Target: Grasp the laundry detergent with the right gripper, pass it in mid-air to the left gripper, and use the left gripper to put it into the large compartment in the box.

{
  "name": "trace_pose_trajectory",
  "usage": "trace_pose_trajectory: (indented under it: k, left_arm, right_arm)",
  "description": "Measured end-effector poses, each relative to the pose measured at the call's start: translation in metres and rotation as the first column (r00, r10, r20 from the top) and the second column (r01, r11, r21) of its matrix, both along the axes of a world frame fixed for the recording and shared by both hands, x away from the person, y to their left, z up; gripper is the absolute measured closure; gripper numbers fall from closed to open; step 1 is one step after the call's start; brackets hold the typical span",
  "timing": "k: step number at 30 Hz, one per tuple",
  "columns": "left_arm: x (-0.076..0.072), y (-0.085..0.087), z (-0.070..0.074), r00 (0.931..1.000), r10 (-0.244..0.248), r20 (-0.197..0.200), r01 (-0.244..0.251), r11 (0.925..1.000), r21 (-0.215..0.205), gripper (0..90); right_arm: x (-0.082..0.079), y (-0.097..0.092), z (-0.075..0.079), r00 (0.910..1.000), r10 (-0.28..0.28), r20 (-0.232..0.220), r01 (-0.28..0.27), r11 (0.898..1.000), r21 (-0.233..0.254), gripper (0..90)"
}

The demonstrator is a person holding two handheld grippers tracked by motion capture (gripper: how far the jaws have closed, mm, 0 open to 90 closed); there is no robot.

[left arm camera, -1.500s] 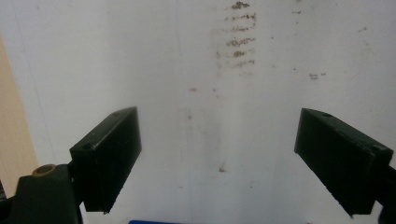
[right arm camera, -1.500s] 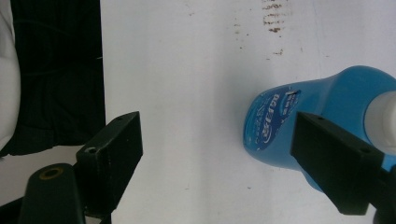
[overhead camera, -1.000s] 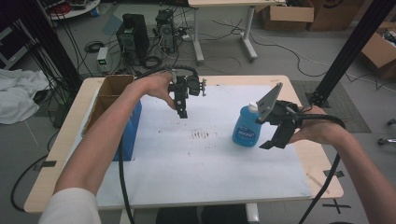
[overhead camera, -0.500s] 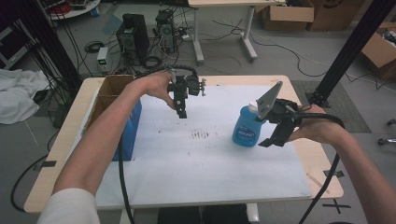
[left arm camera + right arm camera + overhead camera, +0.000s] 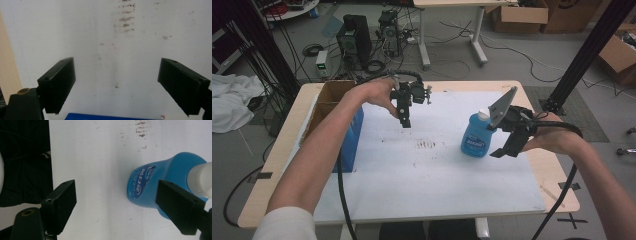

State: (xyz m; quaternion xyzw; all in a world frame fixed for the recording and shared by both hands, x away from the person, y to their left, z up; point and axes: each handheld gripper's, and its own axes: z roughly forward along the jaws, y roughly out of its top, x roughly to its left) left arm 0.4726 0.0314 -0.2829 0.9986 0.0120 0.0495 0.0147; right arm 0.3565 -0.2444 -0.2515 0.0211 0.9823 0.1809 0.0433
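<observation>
Bottle [image 5: 477, 136]: blue, white cap, upright on the white sheet [image 5: 427, 180], right of centre, just beside the right gripper [image 5: 505, 136]. Right jaws spread wide, empty; in the right gripper view the bottle [image 5: 160, 187] sits off toward one jaw, not between the two.

Risk, as I judge it: closing from this offset would strike the shoulder or cap with one jaw and tip or skid the bottle (smooth rounded body, likely slippery). Centre the jaws first.

Label: round blue patch with white lettering, too blurred to read; no brand legible.

Left gripper [image 5: 405, 116]: jaws wide apart, empty, above the sheet near the back, well apart from the bottle. Box [image 5: 332, 100] at left edge.
</observation>
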Motion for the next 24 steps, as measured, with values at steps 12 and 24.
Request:
trace_pose_trajectory:
  k: [12,24]
  left_arm:
    - [-0.003,0.005,-0.004,0.9998,0.019,-0.005,-0.019,0.9998,-0.006,15.3]
    - [-0.001,0.001,-0.005,0.9999,0.011,-0.012,-0.011,0.9999,-0.010,15.4]
  right_arm:
    - [0.000,-0.006,0.003,0.9996,-0.028,-0.010,0.028,1.000,-0.009,17.5]
    - [0.005,-0.025,0.003,0.9940,-0.108,-0.018,0.108,0.994,-0.011,18.4]
